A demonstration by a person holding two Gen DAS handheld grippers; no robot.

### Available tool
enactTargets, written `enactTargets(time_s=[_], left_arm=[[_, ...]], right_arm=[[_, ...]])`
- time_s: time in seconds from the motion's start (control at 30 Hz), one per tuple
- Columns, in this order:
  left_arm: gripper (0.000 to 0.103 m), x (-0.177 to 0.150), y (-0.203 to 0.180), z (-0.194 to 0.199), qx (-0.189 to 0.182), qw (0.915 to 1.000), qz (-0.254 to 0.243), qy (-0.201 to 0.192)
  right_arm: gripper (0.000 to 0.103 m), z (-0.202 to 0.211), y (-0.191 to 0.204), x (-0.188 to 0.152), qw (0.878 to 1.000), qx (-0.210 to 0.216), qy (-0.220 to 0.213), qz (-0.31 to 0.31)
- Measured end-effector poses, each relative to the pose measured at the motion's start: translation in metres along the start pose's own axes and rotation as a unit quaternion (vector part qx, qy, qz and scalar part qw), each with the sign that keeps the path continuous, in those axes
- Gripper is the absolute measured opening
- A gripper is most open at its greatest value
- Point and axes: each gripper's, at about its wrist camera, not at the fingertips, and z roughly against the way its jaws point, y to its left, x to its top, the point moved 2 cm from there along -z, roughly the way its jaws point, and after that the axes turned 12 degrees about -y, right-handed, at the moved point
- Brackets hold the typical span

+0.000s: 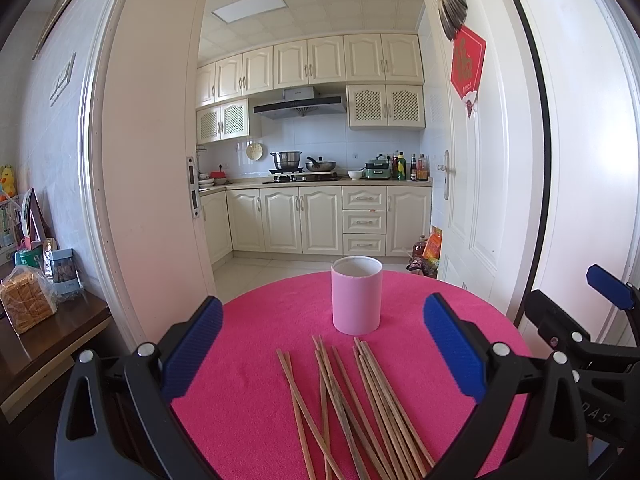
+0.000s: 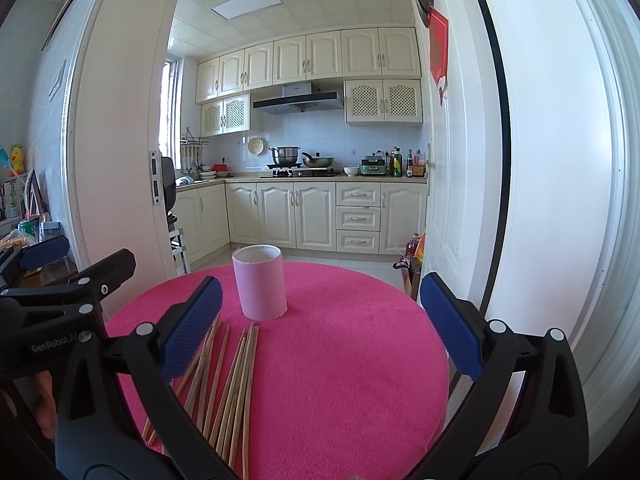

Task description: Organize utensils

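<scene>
Item 1 — chopsticks: a loose spread of brown wooden sticks, lying flat on the near half of the desk, some crossing one another, tips pointing roughly toward the cup. None are lifted or gripped.

Item 2 — pink cup: a plain cylindrical holder, upright, open at the top, standing just beyond the far ends of the sticks. Nothing can be seen standing in it; its inside is only partly in view.

Item 3 — desk: round, covered in a bright pink cloth; it carries only the cup and the sticks in these views.

Item 4 — left gripper: jaws spread wide and empty, hovering low over the near edge, with the spread of sticks lying between and below the two blue pads.

Item 5 — right gripper: jaws likewise parted and empty, held to the right of the sticks, which pass under its left pad in its own view.

Background: an open doorway onto a kitchen with cream cabinets; a side shelf with a bagged loaf at far left.

Step in hand, as judged: the start of the sorting, with no stick yet collected. The next move seems to call for lowering one gripper onto a single stick or a small bundle, closing across the shafts, then tipping them upright into the cup. Thin, crossed sticks on soft cloth may roll or drag neighbours along.
</scene>
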Motion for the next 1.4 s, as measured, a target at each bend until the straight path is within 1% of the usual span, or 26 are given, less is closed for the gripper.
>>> enactTargets(time_s=[0.5,0.87,1.0,1.3,1.33,1.4], left_arm=[[0.099,0.0,-0.001,-0.002,0.001,1.0,-0.001,0.002],[0.099,-0.004,0.007,-0.01,0.005,0.9998,0.0,0.018],[0.099,-0.004,0.005,-0.013,0.009,0.9996,-0.008,0.025],[0.099,-0.016,0.01,-0.033,0.014,0.9971,-0.018,0.072],[0.099,-0.018,0.011,-0.036,0.015,0.9965,-0.017,0.081],[0.099,-0.025,0.015,-0.046,0.008,0.9938,-0.01,0.11]], right_arm=[[0.097,-0.001,0.002,-0.002,1.0,0.001,0.003,-0.002],[0.097,-0.008,0.009,-0.007,1.0,0.009,0.027,-0.003],[0.097,-0.01,0.009,-0.008,0.999,0.007,0.033,-0.001],[0.097,-0.029,0.016,-0.016,0.997,0.018,0.078,0.006],[0.097,-0.033,0.017,-0.017,0.996,0.022,0.086,0.007],[0.097,-0.043,0.017,-0.022,0.994,0.031,0.109,0.007]])
